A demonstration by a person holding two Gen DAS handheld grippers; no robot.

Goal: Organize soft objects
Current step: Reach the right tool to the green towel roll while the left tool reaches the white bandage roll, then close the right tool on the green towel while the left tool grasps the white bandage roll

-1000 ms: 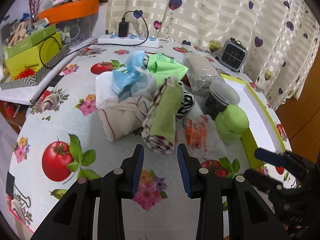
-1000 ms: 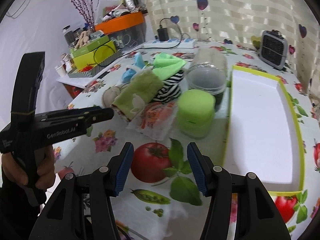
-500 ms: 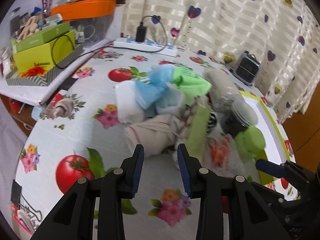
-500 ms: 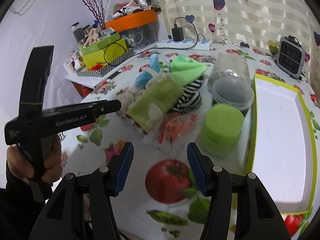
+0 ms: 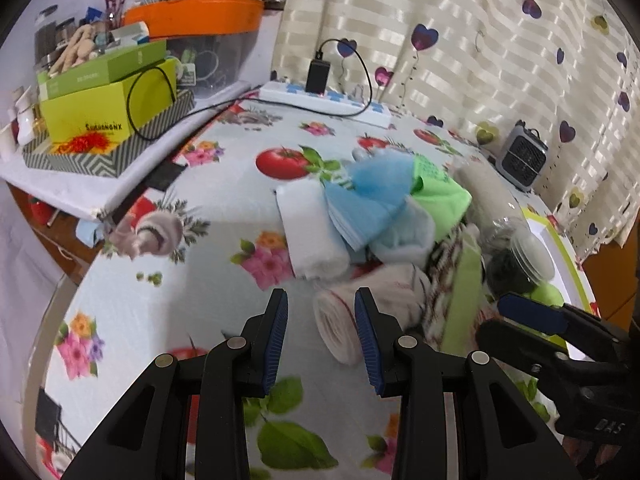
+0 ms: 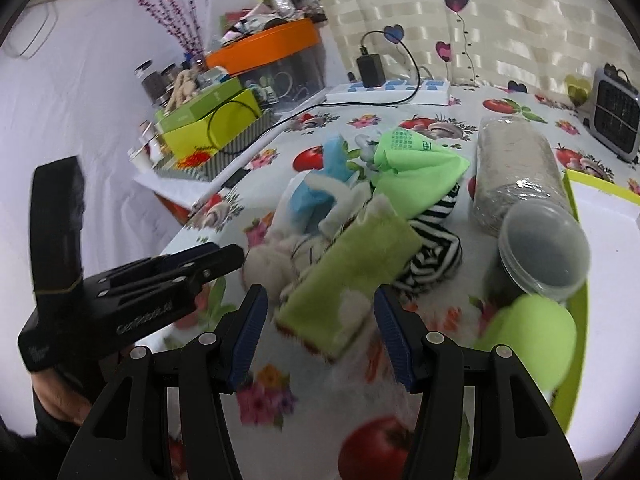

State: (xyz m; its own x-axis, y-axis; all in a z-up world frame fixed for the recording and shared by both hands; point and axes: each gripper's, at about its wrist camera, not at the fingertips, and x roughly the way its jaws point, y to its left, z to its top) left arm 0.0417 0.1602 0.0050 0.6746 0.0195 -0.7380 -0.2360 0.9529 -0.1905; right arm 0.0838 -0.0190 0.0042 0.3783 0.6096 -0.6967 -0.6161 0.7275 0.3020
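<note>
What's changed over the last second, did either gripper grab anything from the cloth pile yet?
No. Both grippers moved closer to the pile: the left gripper now faces the rolled cream cloth, the right gripper faces the green towel. Both stayed open and empty. The pile and white tray have not moved.

A glossy printed tablecloth (image 5: pixel 168 288) is covering the table; fluffy green cloth (image 6: pixel 352 276) is lying beside a clear plastic jar (image 6: pixel 540 256) and a satiny striped curtain (image 5: pixel 460 40).
</note>
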